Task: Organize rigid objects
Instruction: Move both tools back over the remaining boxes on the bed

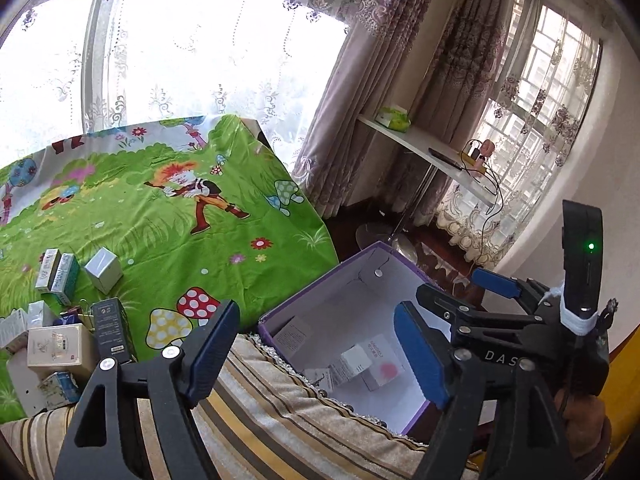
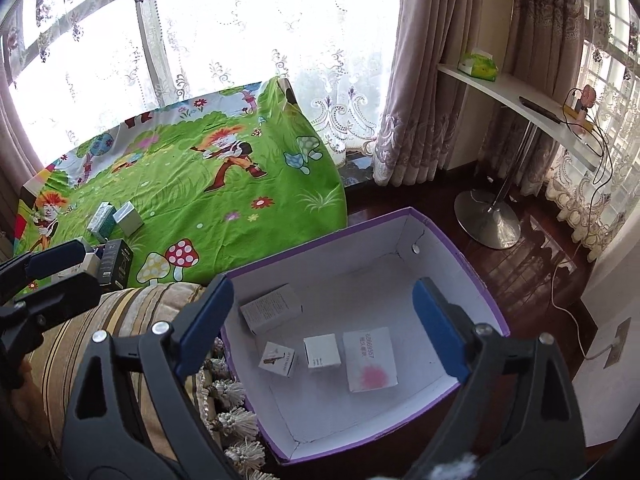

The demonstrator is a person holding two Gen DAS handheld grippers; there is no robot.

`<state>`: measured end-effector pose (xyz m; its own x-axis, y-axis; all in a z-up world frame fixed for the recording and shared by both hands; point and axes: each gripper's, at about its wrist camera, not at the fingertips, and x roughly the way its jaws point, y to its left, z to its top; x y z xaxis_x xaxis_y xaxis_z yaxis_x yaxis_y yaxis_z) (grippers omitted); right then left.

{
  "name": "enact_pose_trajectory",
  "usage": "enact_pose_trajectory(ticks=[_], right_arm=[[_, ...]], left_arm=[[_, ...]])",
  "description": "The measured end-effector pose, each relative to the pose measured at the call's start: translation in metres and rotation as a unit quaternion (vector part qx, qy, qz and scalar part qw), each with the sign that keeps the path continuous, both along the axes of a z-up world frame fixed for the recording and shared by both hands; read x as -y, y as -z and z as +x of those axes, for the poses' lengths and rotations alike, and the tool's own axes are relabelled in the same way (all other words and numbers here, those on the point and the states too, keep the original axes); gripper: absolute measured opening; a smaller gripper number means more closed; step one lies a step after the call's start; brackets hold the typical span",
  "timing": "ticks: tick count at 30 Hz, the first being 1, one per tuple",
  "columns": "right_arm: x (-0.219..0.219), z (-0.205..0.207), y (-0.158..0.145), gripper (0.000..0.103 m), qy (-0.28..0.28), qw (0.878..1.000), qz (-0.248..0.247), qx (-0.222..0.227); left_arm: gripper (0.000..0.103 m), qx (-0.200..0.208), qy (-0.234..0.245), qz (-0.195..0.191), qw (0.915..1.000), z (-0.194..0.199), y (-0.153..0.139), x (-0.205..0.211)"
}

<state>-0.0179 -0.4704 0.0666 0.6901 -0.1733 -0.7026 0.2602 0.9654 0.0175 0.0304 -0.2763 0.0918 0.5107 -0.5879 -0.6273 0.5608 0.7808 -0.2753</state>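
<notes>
A purple cardboard box (image 2: 340, 256) with a white inside stands on the dark floor beside a striped cushion. Several small white cartons lie on its bottom: a printed one (image 2: 272, 308), two little ones (image 2: 277, 359) (image 2: 322, 351) and a flat one with a pink blot (image 2: 370, 360). My right gripper (image 2: 324, 324) hangs open above the box with nothing between its blue pads. My left gripper (image 1: 318, 356) is open and empty over the box's near left rim (image 1: 280, 316). More cartons (image 1: 60, 344) are heaped on the green cartoon cloth (image 1: 180, 248) to the left, among them a black one (image 1: 112, 328) and a silver one (image 1: 103, 270).
The striped cushion (image 1: 260, 408) with tassels (image 2: 232, 392) borders the box on the left. A white shelf (image 2: 520, 96) on a chrome stand (image 2: 488, 220) is at the right, with a green tissue pack (image 2: 478, 65). A cable (image 2: 568, 312) runs across the floor. Curtains hang behind.
</notes>
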Motion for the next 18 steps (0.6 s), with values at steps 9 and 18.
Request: enact_pose_trajectory(ticks=[9, 18], right_arm=[[-0.037, 0.005, -0.024, 0.097, -0.038, 0.998, -0.019, 0.047], [-0.090, 0.029, -0.018, 0.097, -0.132, 0.990, 0.046, 0.032]], left_arm=[[0.080, 0.018, -0.010, 0.017, 0.9996, 0.003, -0.003, -0.043], [0.080, 0.006, -0.090, 0.012, 0.9959, 0.011, 0.005, -0.136]])
